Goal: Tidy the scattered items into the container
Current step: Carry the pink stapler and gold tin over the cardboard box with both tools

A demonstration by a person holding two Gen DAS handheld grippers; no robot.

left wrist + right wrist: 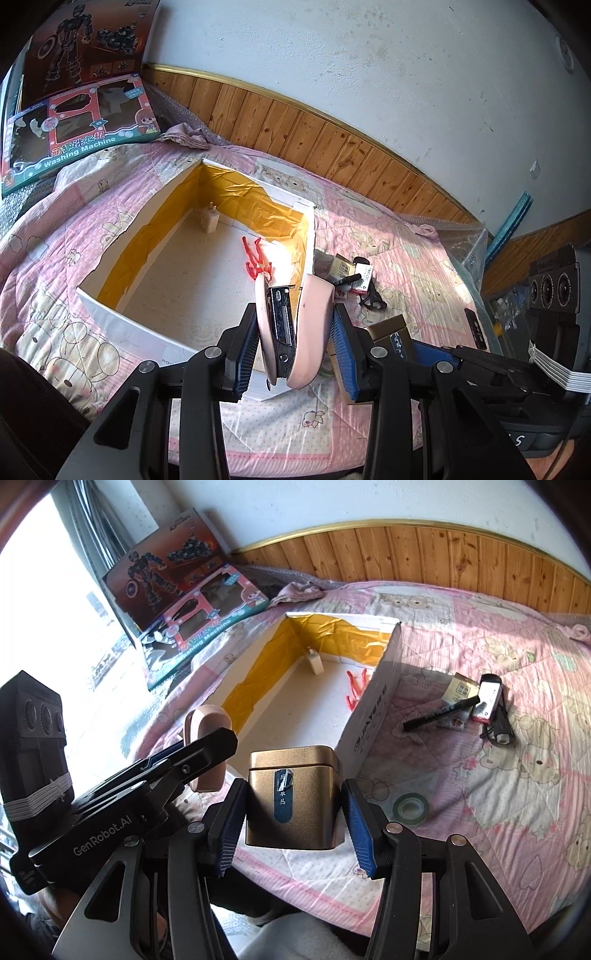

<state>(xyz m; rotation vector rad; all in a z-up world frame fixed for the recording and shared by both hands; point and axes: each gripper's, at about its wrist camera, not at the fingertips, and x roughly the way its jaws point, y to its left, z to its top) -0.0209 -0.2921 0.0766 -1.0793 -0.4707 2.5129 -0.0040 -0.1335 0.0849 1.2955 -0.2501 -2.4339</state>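
Leaning, far upper left: two toy boxes (74, 122) against the wall, at the bed's edge.
Bed: pink quilt (406, 266) under everything.
Box: white box (122, 325) with yellow lining, open on the quilt, left of centre in both views.
Inside box: white charger (209, 220) upright near the far wall; red figure (255, 258) lying near the right wall.
Left hand-held gripper (293, 332): pinching a pink stapler (295, 325), its jaws hinged apart, low centre of the left view, over the box's near right corner.
Right hand-held gripper (293, 819): a gold tin (291, 801) sits between the blue pads; the left pad looks to touch it, a slim gap shows at the right one, so I cannot tell whether it grips. Tin lies low centre, before the box's near edge.
Tape: green roll (410, 808) flat on the quilt, just right of that gripper.
Right of box: black marker (441, 713), small packets (463, 690) and a dark cord (498, 731), clustered together, well apart from the tape.
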